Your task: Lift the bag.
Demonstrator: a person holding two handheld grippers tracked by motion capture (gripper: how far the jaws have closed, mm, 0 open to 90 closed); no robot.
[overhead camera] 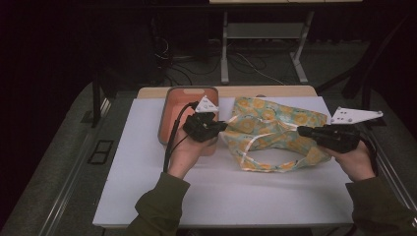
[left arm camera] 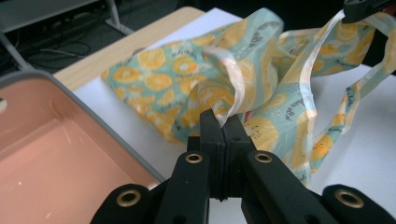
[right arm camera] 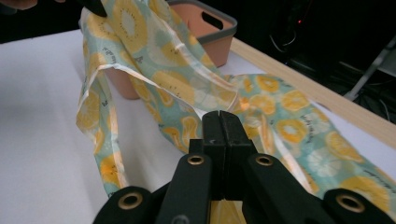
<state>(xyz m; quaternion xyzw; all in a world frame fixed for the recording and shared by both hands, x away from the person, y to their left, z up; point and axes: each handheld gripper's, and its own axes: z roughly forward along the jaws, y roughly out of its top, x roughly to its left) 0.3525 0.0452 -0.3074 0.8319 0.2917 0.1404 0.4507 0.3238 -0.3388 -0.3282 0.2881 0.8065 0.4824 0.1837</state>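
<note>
White table top is the biggest thing I've got: flat, matte foam-like sheet with a wooden edge strip along the far side. Good plain backdrop, nothing for cloth to snag on.

Next, the fabric bag: thin teal cloth printed with orange slices, pale ribbon-like trim on the hems and handle loops. It's centre-right on the table, partly lifted and strung between my two grippers, the rest slumped on the sheet. Limp, creases freely, so I read the two-point hold as the way to spread it and keep it under control.

Salmon bin sits just left of the bag, far-left part of the sheet: rigid plastic, rounded corners, grey rim, cut-out handle, empty. Close enough to be the likely drop target, my guess.

Left gripper: jaws pressed together on a fold of the bag's trim, beside the bin's near corner.

Right gripper: jaws likewise clamped on the bag's edge at its right side, cloth running out from the tips.
</note>
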